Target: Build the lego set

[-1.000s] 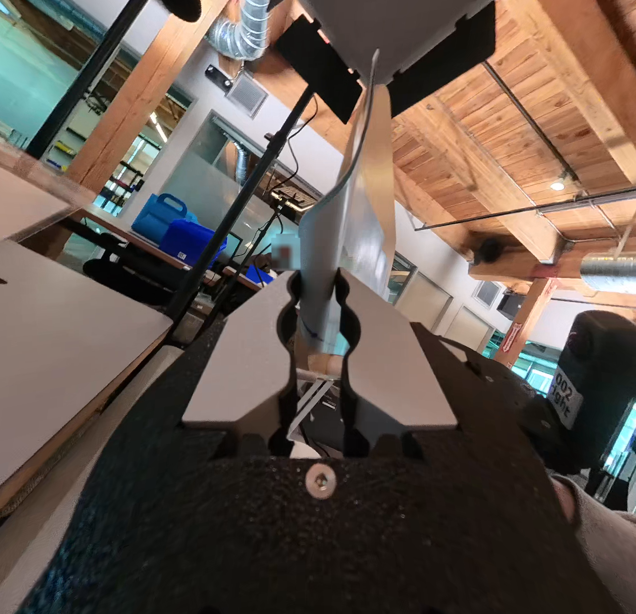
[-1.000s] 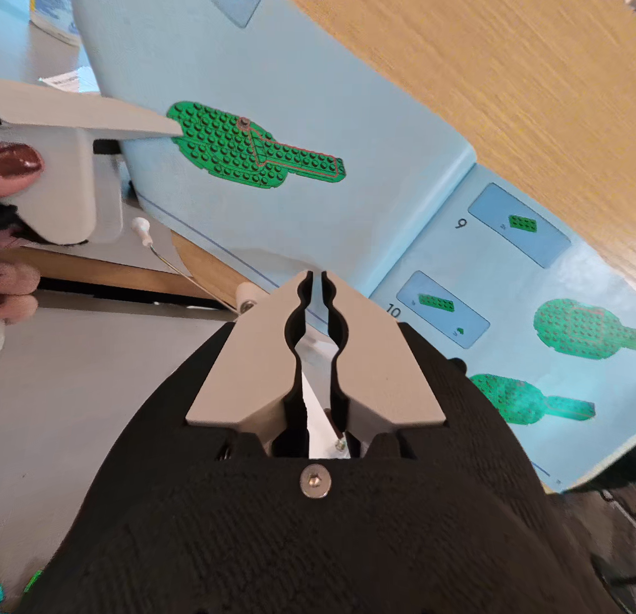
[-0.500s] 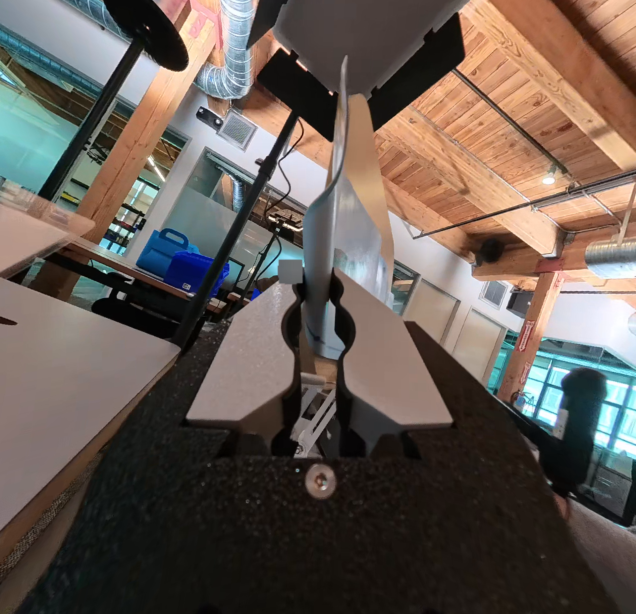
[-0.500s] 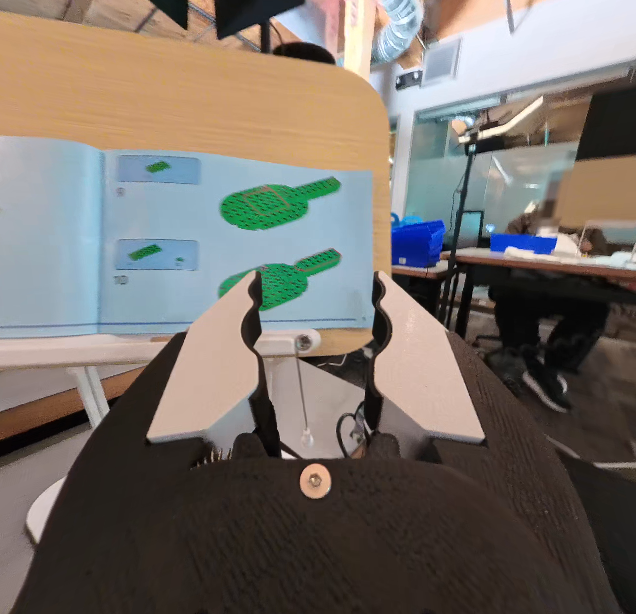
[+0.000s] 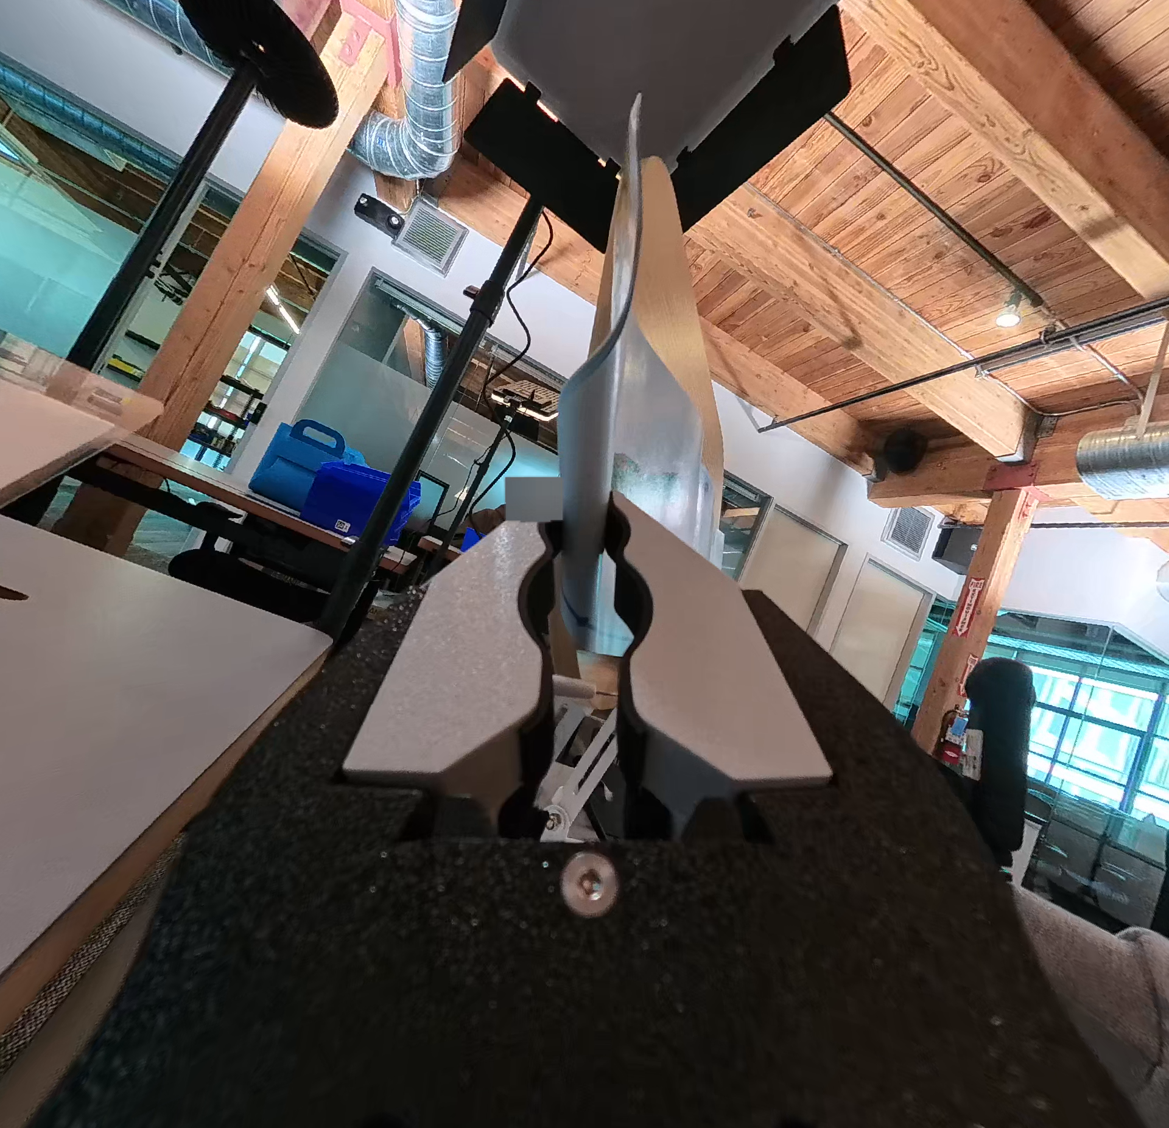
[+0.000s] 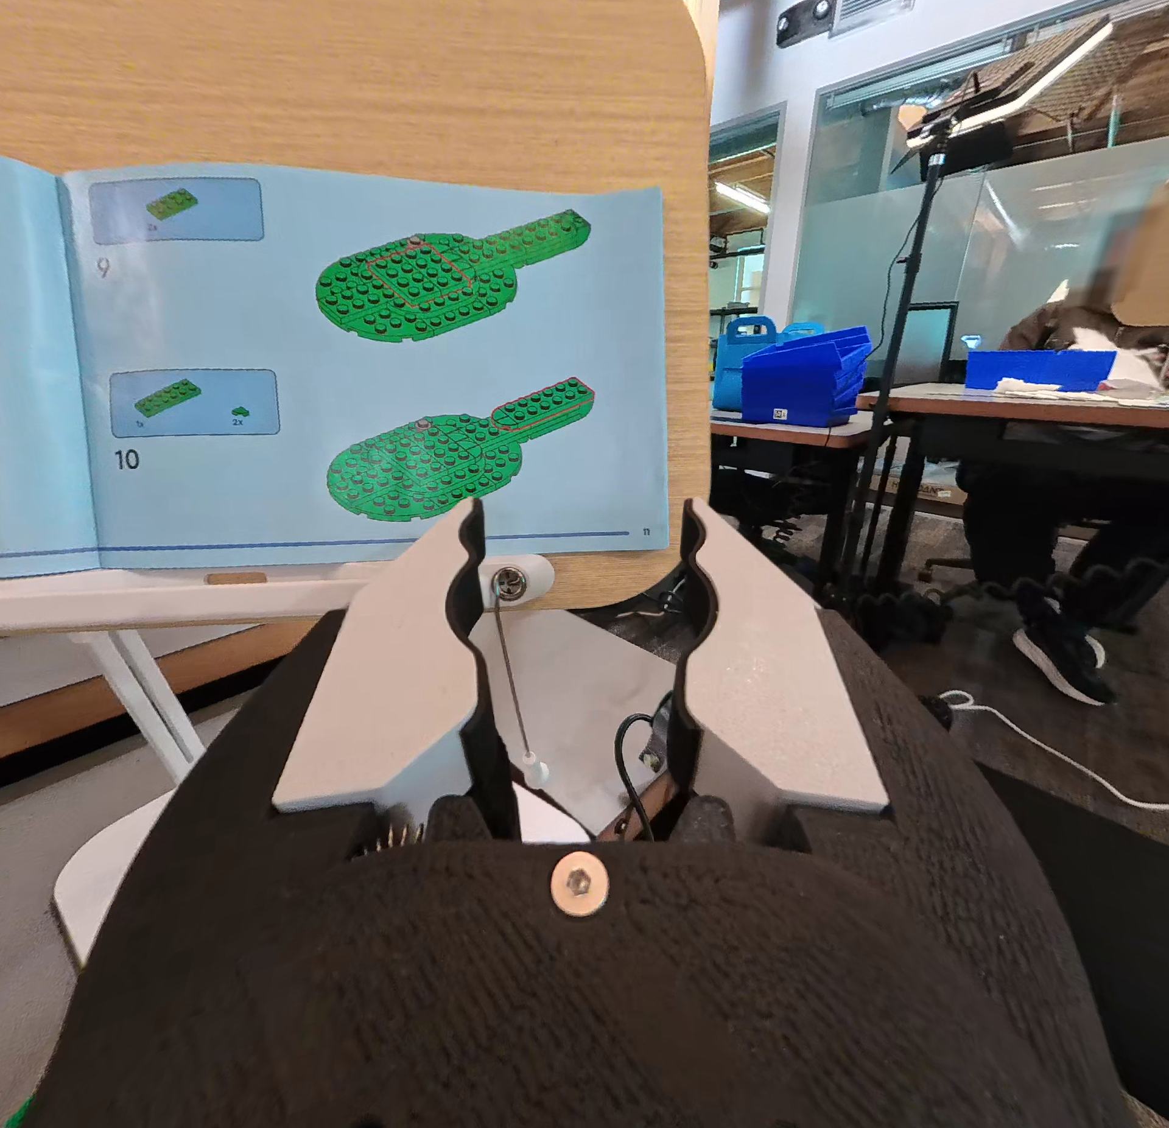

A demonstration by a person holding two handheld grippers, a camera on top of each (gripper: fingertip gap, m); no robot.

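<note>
An open light-blue booklet [image 6: 379, 351] with green brick drawings leans on a wooden stand [image 6: 354, 54] with a white ledge [image 6: 158, 601]. My left gripper [image 5: 581, 519] is shut on the lower edge of a booklet page [image 5: 632, 414], seen edge-on and curving up in front of the stand's board [image 5: 670, 313]. My right gripper [image 6: 582, 516] is open and empty, just in front of the stand's lower right corner. The stand's thin metal page-holder wire [image 6: 513, 674] hangs down between its fingers without touching them.
Blue bins [image 6: 803, 373] stand on tables behind. A black tripod pole [image 6: 885, 414] and a seated person [image 6: 1075, 465] are at the right. A white cable [image 6: 1044, 756] lies on the floor. A white tabletop [image 5: 126, 686] is at the left of the left gripper. My right fingertips sit around 30 centimeters from my left ones.
My right gripper, shut at the page's lower edge a second ago, has opened wide and swung back to face the stand. My left gripper has closed tighter on the page.
</note>
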